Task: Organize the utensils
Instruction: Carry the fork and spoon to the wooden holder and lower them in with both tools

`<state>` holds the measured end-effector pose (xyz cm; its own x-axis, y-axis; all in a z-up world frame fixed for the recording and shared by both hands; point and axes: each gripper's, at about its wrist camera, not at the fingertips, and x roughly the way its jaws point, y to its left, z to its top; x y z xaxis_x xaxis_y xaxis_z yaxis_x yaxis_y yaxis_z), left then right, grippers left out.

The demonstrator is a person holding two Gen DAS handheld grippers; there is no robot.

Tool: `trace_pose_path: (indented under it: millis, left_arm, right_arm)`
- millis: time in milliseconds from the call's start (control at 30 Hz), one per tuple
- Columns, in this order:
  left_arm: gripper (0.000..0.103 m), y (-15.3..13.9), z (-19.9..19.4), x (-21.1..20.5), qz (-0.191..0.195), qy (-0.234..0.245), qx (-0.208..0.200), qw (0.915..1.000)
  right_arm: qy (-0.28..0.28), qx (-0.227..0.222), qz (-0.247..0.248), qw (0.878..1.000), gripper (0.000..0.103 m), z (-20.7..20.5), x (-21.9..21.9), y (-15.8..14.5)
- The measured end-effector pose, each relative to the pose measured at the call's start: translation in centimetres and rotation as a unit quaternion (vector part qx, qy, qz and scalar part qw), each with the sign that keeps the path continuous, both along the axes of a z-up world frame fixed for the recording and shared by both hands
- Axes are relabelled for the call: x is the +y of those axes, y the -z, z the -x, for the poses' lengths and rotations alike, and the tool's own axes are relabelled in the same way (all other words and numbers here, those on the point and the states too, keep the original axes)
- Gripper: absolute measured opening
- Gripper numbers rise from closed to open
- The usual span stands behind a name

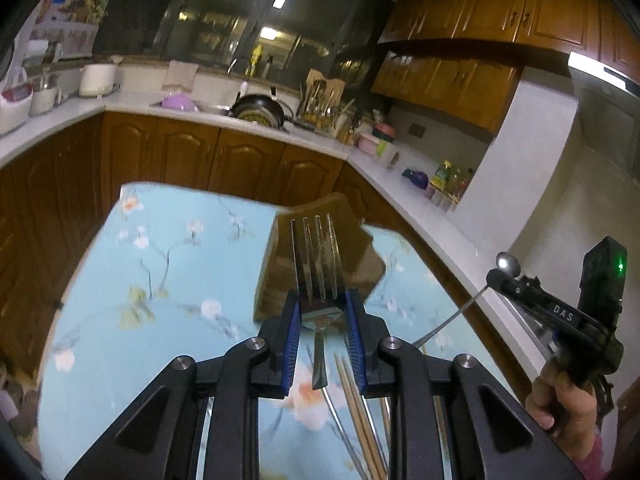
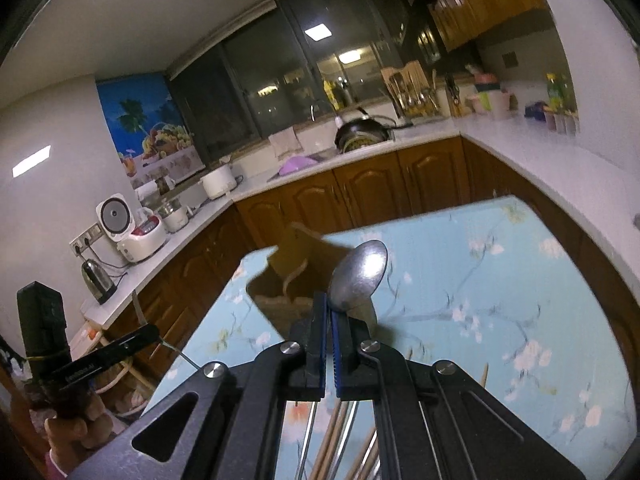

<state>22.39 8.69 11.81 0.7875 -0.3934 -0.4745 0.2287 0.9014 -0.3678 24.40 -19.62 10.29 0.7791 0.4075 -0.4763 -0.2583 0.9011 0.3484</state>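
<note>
Left gripper (image 1: 322,312) clamped on a fork (image 1: 318,256), tines pointing away, handle hanging below the pads. Under it: floral blue table (image 1: 160,264) with a brown wooden holder (image 1: 280,276), chopsticks (image 1: 356,400) near the bottom edge. Far right: right gripper (image 1: 496,276) holding a spoon (image 1: 508,263), hand (image 1: 560,404) on its grip.

You have a steel fork (image 1: 318,264) raised above the bench, tines pointing away from you, its neck pinched between blue pads. Your spoon (image 2: 360,276) is steel too, its bowl showing its hollow face and tilted slightly right, gripped at the neck. Wooden chopsticks (image 1: 356,408) lie on the flowered bench below.
</note>
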Motion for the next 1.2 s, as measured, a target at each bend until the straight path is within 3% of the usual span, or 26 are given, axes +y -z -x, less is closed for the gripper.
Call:
trace_pose_path:
  millis: [233, 367, 500, 800, 1000, 1200]
  left_arm:
    - [0.02, -1.7, -5.2, -0.5, -0.009, -0.012, -0.036, 0.9992]
    - [0.02, -0.9, -8.4, -1.2, -0.009, -0.024, -0.043, 0.9988]
    - [0.02, 1.0, -11.9, -2.4, -0.011, -0.034, -0.04, 0.9985]
    - [0.02, 6.6, -17.8, -5.1, -0.029, -0.036, 0.011, 0.9989]
    - [0.021, 8.2, -20.5, -5.7, -0.019, -0.03, 0.035, 0.9988]
    - [0.021, 8.1, -20.3, -4.8, -0.034, -0.024, 0.027, 0.9988]
  right_arm:
    - [0.012, -0.043, 0.015, 0.999, 0.002, -4.0, 0.9, -3.0]
    - [0.02, -0.048, 0.031, 0.998, 0.002, -6.8, 1.7, -3.3]
    - [0.021, -0.037, 0.05, 0.998, 0.002, -9.2, 2.9, -2.0]
    - [0.003, 0.008, 0.094, 0.996, 0.002, -12.7, 5.7, 3.3]
    - [-0.003, 0.04, 0.088, 0.995, 0.002, -13.6, 5.6, 6.2]
    - [-0.009, 0.05, 0.084, 0.995, 0.002, -14.2, 5.9, 7.2]
